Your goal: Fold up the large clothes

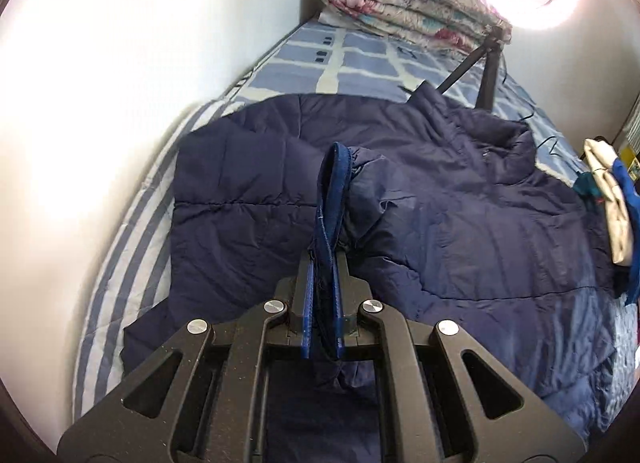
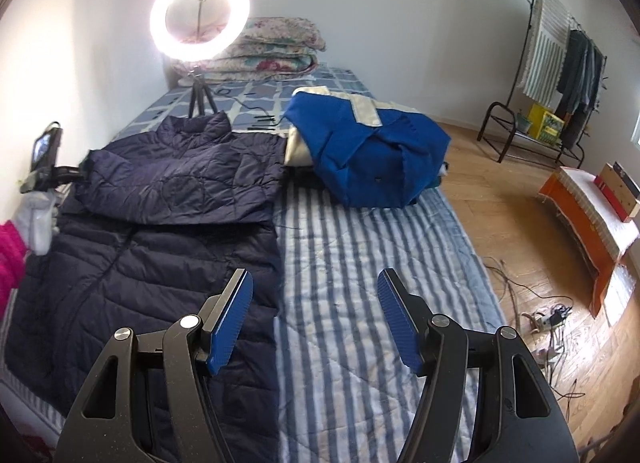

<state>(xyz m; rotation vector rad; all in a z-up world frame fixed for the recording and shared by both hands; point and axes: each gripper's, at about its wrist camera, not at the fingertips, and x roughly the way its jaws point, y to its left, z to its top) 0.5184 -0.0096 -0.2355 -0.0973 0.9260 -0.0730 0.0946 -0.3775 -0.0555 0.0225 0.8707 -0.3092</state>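
Note:
A navy quilted puffer jacket (image 1: 440, 215) lies spread on the bed; it also shows in the right wrist view (image 2: 160, 223), partly folded, one side laid over the body. My left gripper (image 1: 324, 259) is shut on the jacket's sleeve cuff (image 1: 334, 183), holding it above the jacket body. The left gripper (image 2: 44, 167) appears at the far left of the right wrist view, by the jacket's edge. My right gripper (image 2: 316, 287) is open and empty above the striped blanket (image 2: 360, 263), just right of the jacket's hem.
A pile of blue and cream clothes (image 2: 360, 143) lies on the bed past the jacket. A ring light on a tripod (image 2: 200, 19) and folded floral quilts (image 2: 276, 47) stand at the bed's head. A wall runs along the left. Cables (image 2: 552, 315), a clothes rack (image 2: 560, 75) on the floor at right.

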